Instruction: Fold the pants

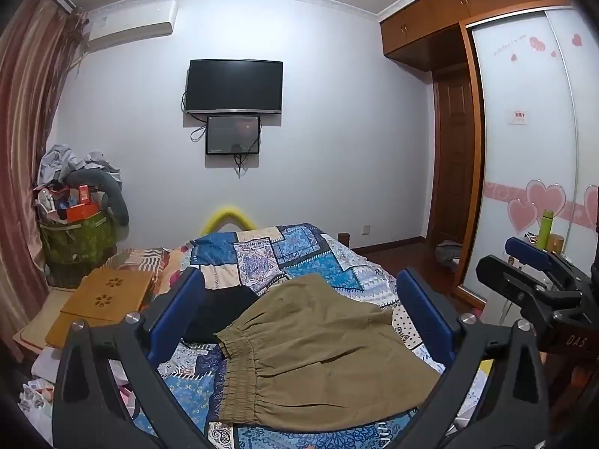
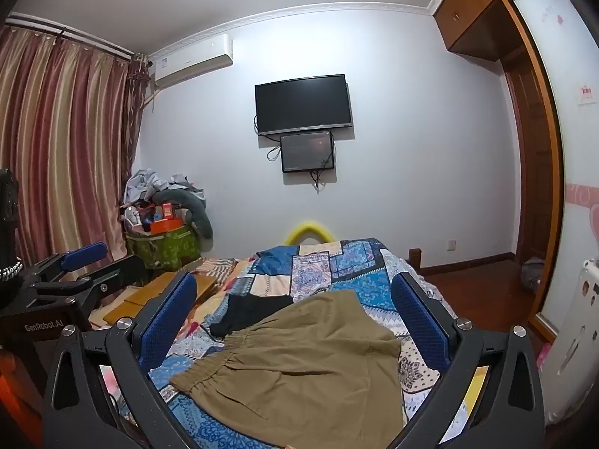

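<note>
The left gripper (image 1: pixel 299 314) and right gripper (image 2: pixel 295 318) were held wide apart, nothing between their pads, above the khaki pants (image 1: pixel 318 351) spread on the patchwork quilt (image 1: pixel 310 250). For a clean fold, the elastic waistband (image 1: pixel 239 378) would best be pinched at two corners and drawn over evenly. "GenRobot.AI" (image 2: pixel 44 326) and "DAS" (image 1: pixel 575 341) were read on the gripper bodies.

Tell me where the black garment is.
In both wrist views the black garment lies on the patchwork quilt, left of centre, its near edge tucked under the khaki pants beside their elastic waistband.
</note>
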A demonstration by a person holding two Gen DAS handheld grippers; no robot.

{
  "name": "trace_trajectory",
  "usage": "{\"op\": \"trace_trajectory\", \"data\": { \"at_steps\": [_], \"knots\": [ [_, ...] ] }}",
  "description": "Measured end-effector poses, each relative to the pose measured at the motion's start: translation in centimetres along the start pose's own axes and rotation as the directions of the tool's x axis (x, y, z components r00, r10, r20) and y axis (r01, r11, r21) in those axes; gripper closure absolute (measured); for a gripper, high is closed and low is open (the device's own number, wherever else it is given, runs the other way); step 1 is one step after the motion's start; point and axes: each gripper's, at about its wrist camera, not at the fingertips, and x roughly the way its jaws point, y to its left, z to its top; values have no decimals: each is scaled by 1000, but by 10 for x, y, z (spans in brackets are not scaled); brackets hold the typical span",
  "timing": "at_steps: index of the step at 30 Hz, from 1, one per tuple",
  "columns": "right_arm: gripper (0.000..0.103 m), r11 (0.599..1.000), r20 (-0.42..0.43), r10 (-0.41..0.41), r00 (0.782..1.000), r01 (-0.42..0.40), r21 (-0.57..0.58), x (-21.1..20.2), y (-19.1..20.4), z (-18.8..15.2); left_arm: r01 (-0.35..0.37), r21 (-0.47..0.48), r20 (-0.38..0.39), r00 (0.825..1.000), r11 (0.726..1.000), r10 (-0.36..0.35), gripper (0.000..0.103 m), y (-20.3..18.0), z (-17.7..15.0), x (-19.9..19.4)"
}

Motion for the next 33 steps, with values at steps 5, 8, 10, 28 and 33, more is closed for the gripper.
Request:
{"op": "trace_trajectory", "data": {
  "at_steps": [5, 8, 10, 28, 33],
  "knots": [
    [0, 1000, -2, -6, 1000, 6, 10, 5, -4, -5, 0, 0, -12, 1000, 1000, 0, 0, 0, 1, 1],
    [0, 1000, -4, -11, 1000, 11, 8, 6, -4, -5, 4, -5, -11, 1000, 1000, -4, 0, 2, 1, 1],
    [0, 1000, -2, -14, 1000, 14, 8, 6, -4, -6, 1, -4, -11, 1000, 1000, -1, 0, -1, 1, 3],
    [0, 1000, -13, -26, 1000, 26, 5, 7, -3, -4, -16, 10, -16, 1000, 1000, 16, 0, 1, -3, 10],
    [0, 1000, -12, -26, 1000, 26, 4, 7, -3, -3, -15, 9, -16, 1000, 1000, 15, 0, 0, -4, 10]
  ]
}}
